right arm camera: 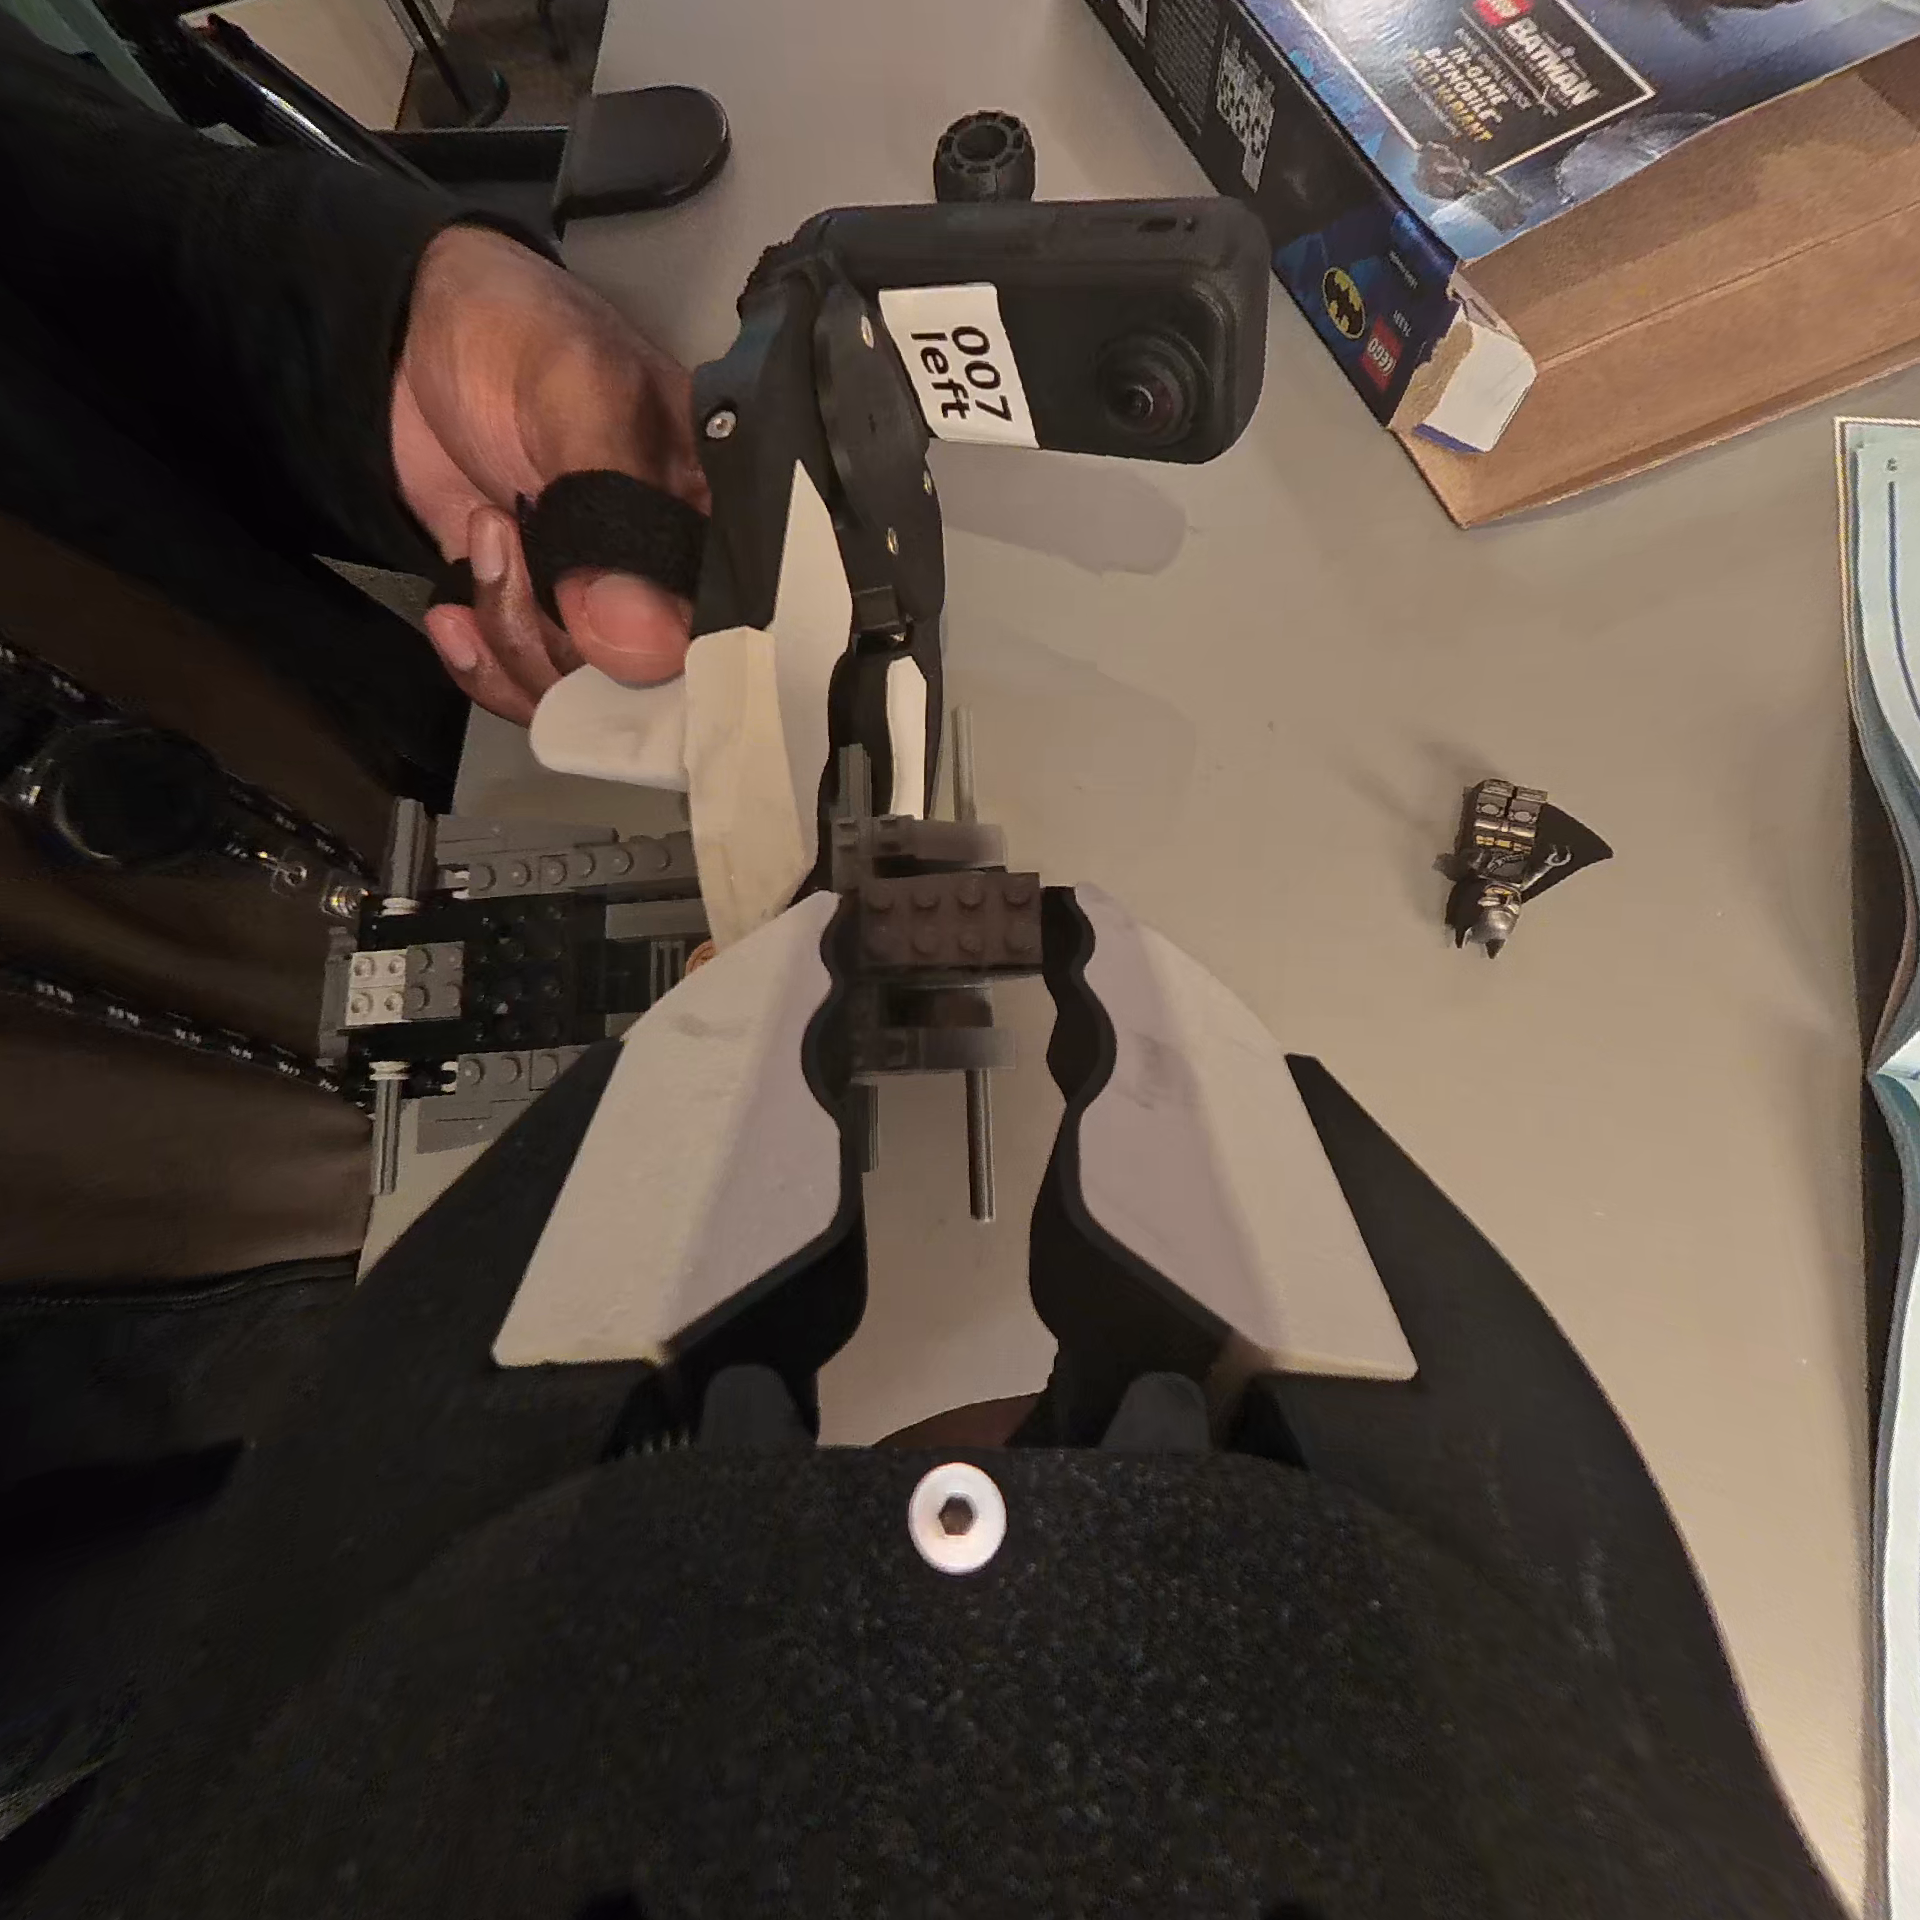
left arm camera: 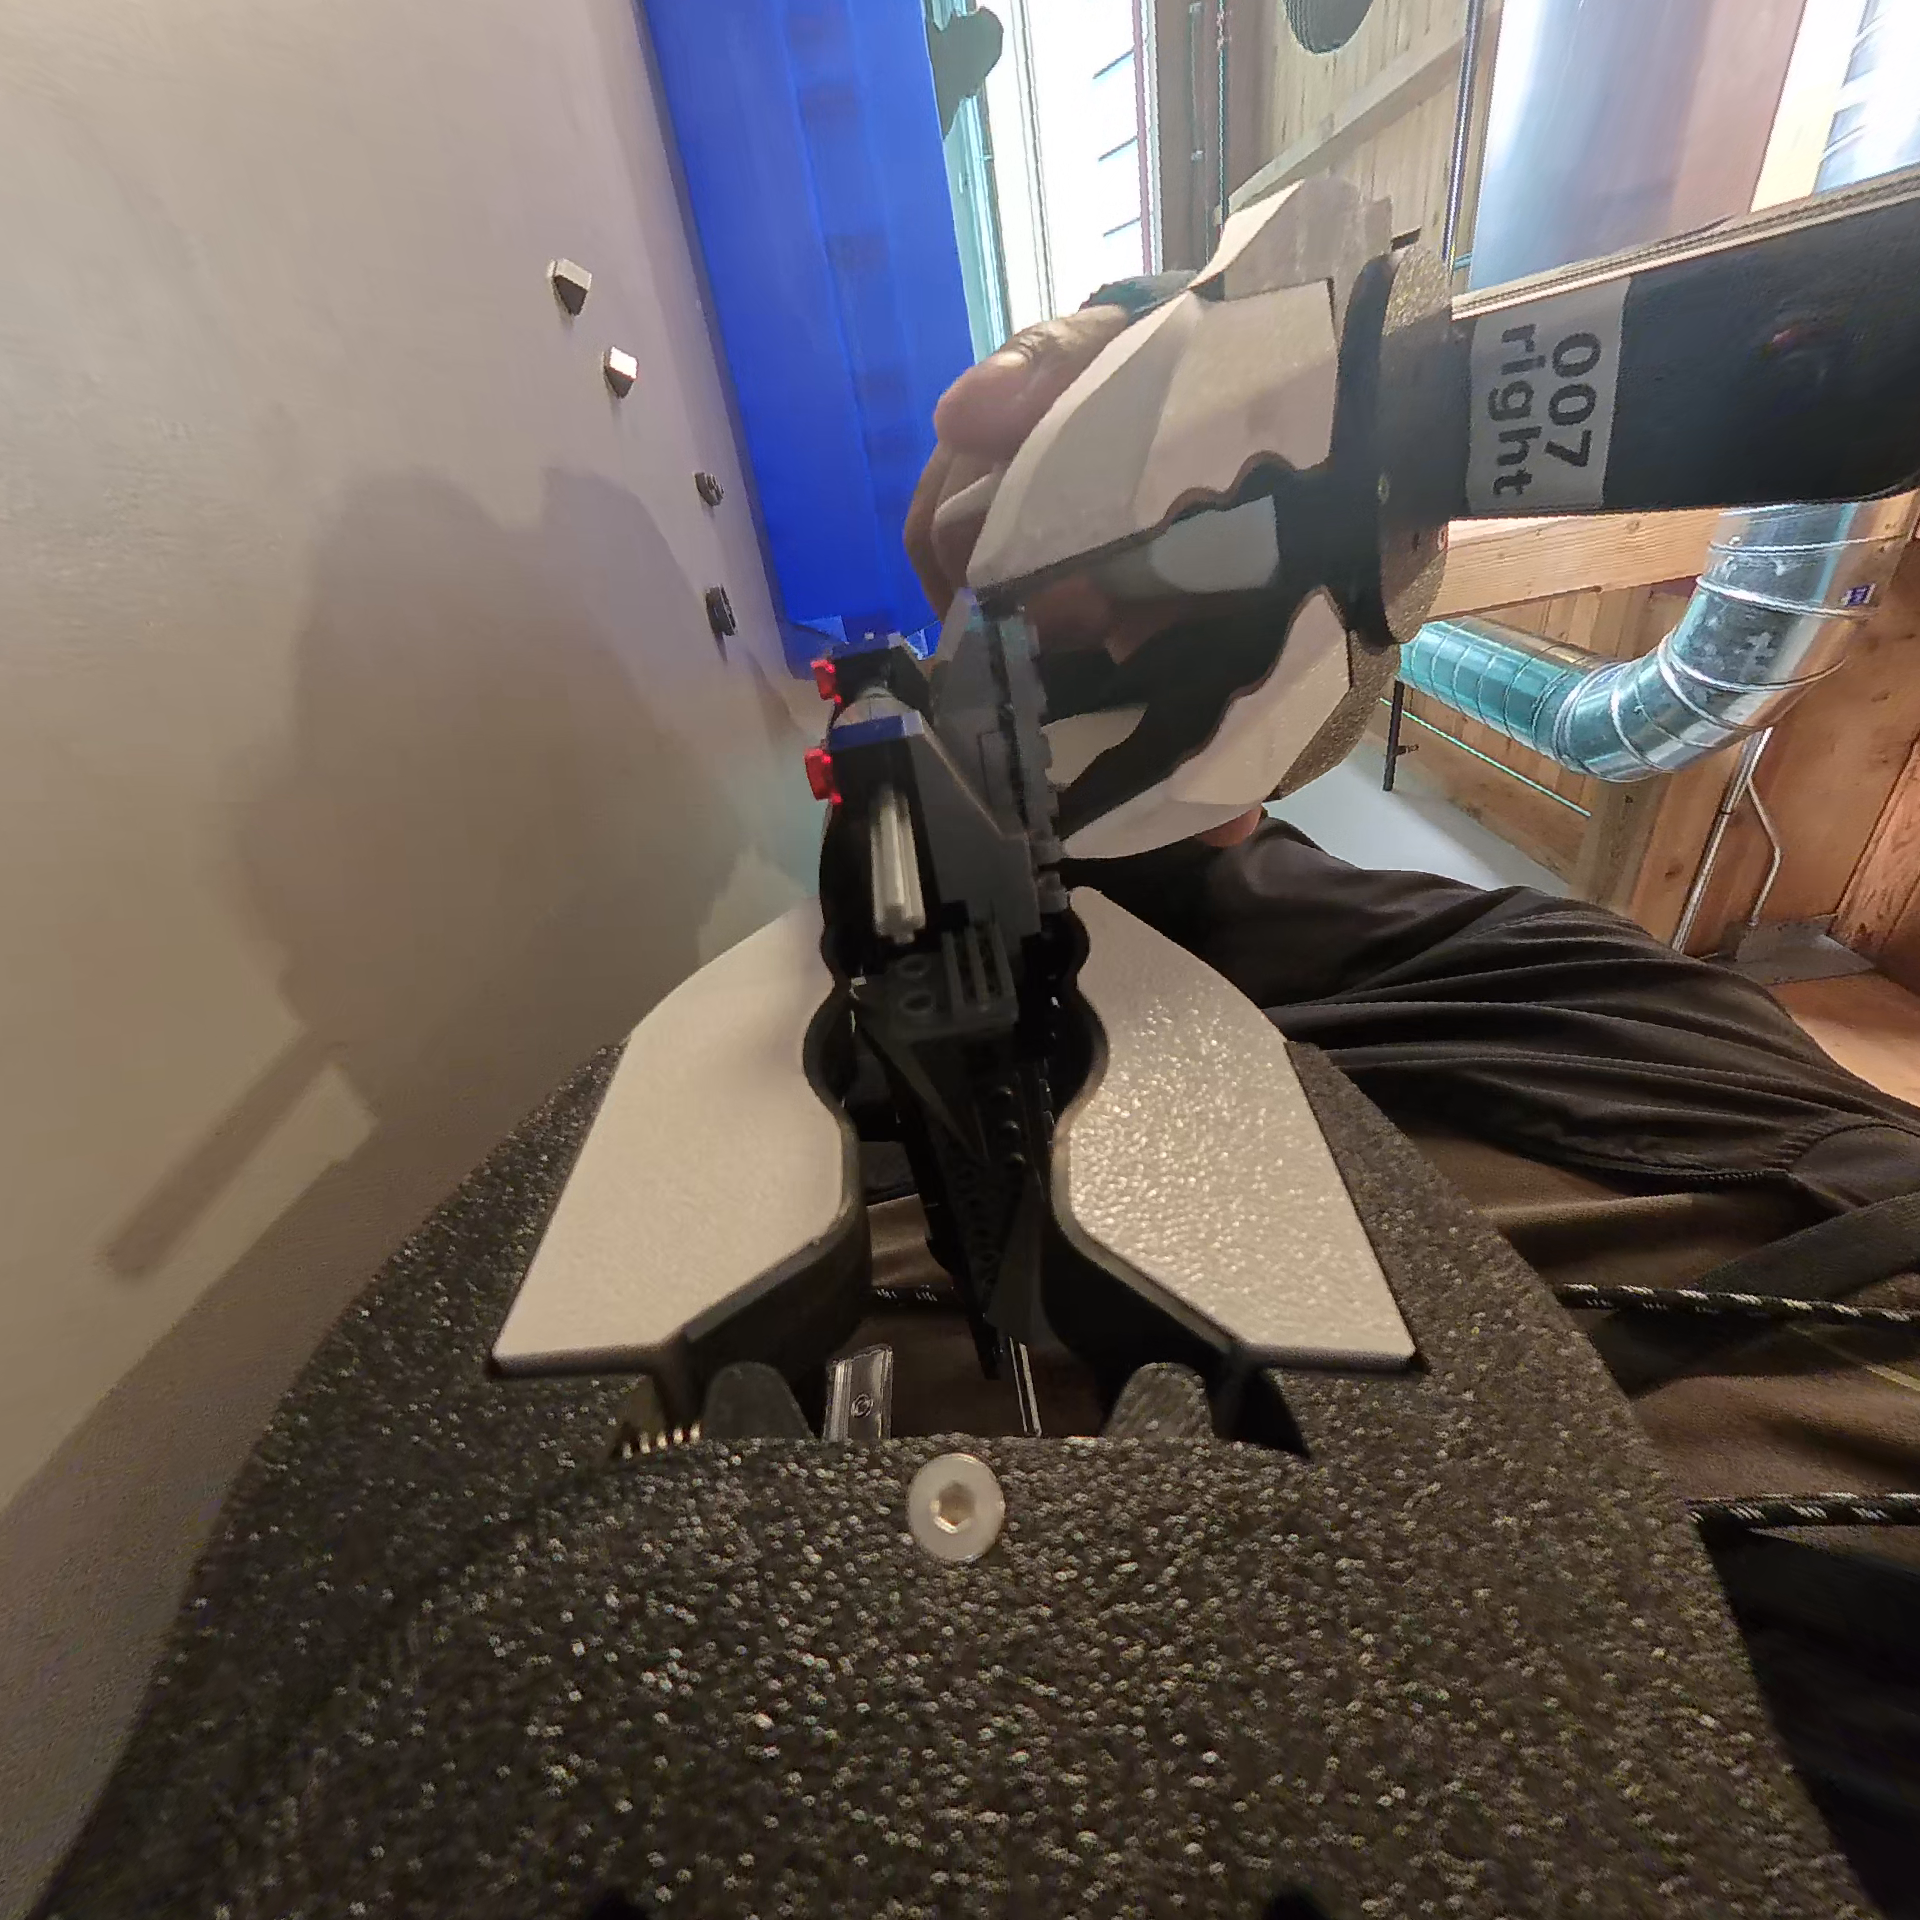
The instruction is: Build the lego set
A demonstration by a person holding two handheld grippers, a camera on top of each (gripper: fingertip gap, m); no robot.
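My left gripper is shut on a black brick-built model with red studs, a blue piece and a white axle, held up off the table. My right gripper comes in from the upper right. It is shut on a dark grey brick section on that model's side. In the right wrist view my right gripper has both pads against the ends of the dark grey studded brick, with thin grey axles running through it. The left gripper, held by a hand, sits just beyond it.
On the pale table lie a small dark minifigure, a printed box, a booklet and a black wheel. A larger grey and black brick build sits at the left. A blue bin stands nearby. Left and right tips are no more than a few centimetres apart. It is some 12 centimetres from my right tips to the small dark minifigure.
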